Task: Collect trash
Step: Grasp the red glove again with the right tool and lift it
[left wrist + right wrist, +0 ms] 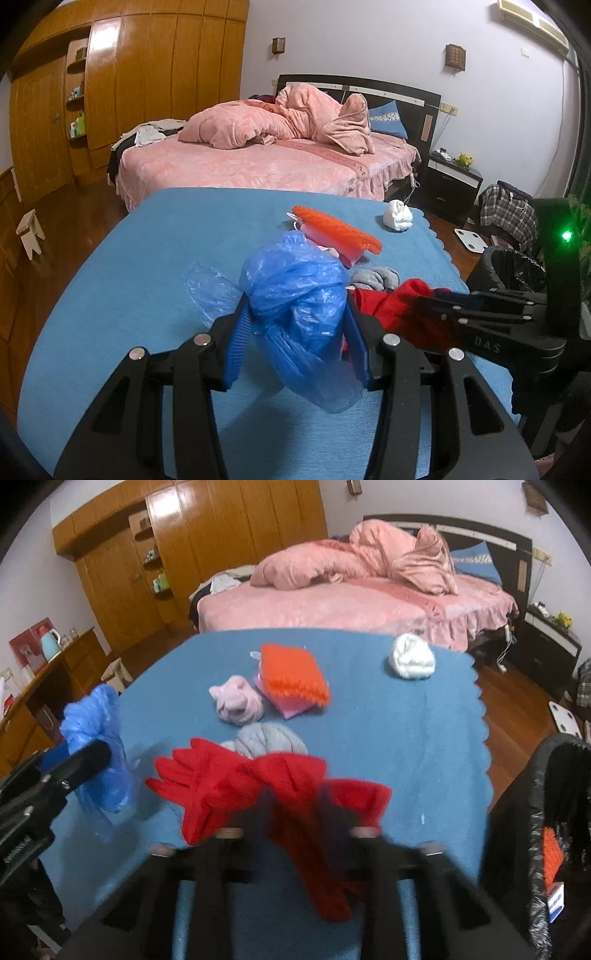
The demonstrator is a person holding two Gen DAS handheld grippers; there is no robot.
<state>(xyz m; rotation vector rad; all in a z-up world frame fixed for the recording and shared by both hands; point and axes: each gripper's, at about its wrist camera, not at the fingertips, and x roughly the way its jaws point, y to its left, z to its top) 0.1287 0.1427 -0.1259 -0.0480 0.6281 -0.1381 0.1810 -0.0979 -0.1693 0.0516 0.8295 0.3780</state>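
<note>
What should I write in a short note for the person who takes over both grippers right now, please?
Left gripper: shut on the crumpled blue plastic bag, held over the blue table cloth.
Right gripper: blurred, jaws closed on the red gloves.
Bin with black liner: at the table's right edge, already holding something orange.
Left on the table: orange sponge, pink roll, grey roll, white roll.
Nothing in hand is binned yet; my guess is the bag goes in first.

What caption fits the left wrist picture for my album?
Left hand-held gripper clamps a crumpled blue plastic bag above the blue tablecloth.
</note>
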